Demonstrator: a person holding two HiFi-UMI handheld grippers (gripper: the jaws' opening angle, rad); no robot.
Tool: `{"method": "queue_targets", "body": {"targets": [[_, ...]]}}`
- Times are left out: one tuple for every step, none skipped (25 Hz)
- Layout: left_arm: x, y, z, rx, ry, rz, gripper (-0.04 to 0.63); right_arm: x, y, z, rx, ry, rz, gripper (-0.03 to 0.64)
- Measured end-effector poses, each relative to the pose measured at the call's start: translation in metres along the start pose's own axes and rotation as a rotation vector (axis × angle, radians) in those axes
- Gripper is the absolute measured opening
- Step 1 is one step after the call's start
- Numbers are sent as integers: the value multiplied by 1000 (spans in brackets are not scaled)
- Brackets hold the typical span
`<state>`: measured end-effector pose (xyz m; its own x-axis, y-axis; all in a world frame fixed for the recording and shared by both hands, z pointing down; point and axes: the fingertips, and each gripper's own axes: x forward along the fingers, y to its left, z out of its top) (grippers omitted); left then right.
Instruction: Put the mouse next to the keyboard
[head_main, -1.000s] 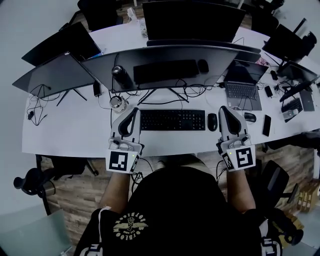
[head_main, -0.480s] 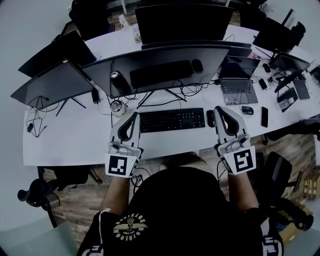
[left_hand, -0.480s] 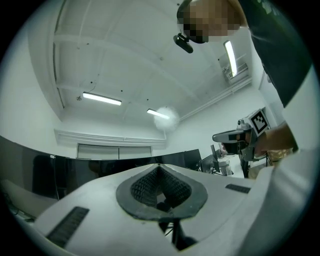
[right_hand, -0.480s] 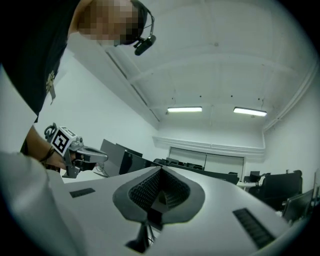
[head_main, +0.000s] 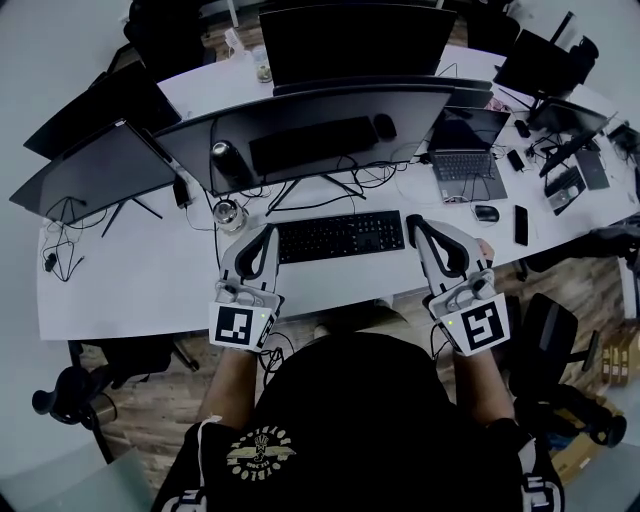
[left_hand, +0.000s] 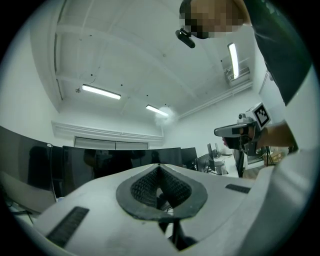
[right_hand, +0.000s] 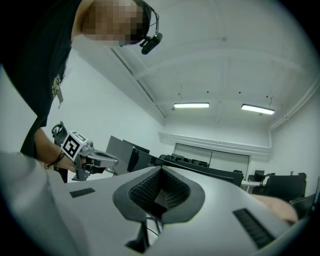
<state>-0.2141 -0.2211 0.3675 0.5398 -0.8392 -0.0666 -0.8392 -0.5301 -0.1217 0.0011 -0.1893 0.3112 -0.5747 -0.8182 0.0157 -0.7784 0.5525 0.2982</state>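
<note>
Both jaws closed, empty. The left gripper (head_main: 268, 232) and right gripper (head_main: 414, 221) are flanking the keyboard (head_main: 340, 237). The mouse (head_main: 486, 212) is sitting near the laptop (head_main: 466, 160), well apart. Risk: reaching in shut, I'm shoving it away instead of gripping it

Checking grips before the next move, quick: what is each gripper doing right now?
Left gripper: closed, nothing between its jaws.
Right gripper: closed, nothing between its jaws.

Black keyboard (head_main: 340, 236) lying flat, small dark mouse (head_main: 411, 224) just beside its right end, partly hidden
</note>
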Motion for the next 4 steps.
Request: {"method": "queue_targets", "body": {"targets": [[1, 1, -2, -2, 4, -2, 2, 0, -1, -1, 6, 4, -7, 0], [2, 1, -4, -5, 7, -4, 2, 1, -2, -3, 12, 8, -13, 0], [3, 2, -6, -7, 10, -7, 2, 2, -3, -5, 17, 14, -17, 0], [4, 2, -8, -10, 13, -10, 2, 3, -4, -7, 22, 19, -19, 0]]}}
